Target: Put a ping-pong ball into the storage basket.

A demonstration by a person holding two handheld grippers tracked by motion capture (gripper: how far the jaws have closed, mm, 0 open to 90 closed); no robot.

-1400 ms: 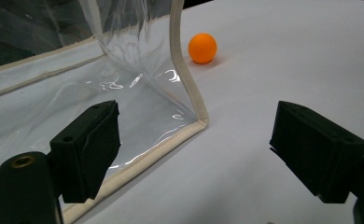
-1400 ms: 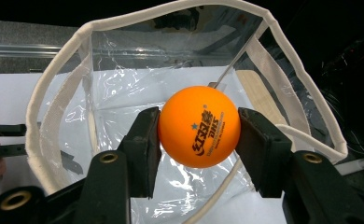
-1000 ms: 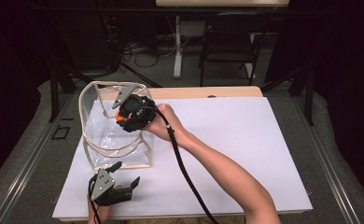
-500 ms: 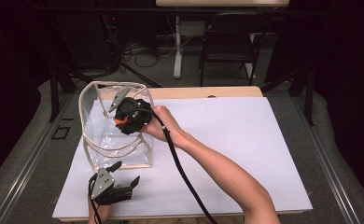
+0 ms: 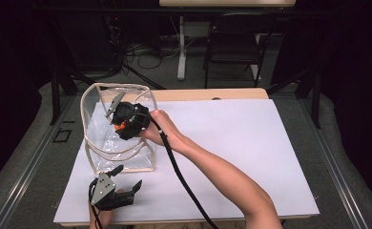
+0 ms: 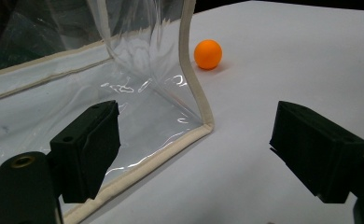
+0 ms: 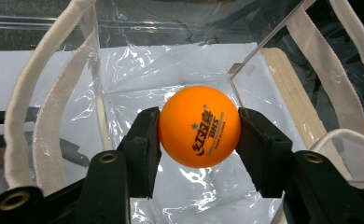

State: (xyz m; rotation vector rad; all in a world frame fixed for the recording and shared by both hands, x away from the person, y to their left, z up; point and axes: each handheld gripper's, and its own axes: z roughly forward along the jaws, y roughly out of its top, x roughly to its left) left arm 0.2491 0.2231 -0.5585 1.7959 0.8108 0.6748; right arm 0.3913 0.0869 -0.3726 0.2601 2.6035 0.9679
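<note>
While held over the open mouth of the clear plastic tote bag with cream fabric trim (image 5: pixel 119 143), at about ten o'clock on the white rectangular table (image 5: pixel 251 152), clamped in the right gripper (image 7: pixel 199 128): an orange printed ping-pong ball (image 7: pixel 199 126), not yet dropped in. Resting at seven o'clock near the table's front edge, jaws spread wide and empty: the left gripper (image 6: pixel 196 154). Still outside, just beyond the bag's corner: a second small orange ball (image 6: pixel 207 54). Judged under way, no ball bagged as far as seen.
</note>
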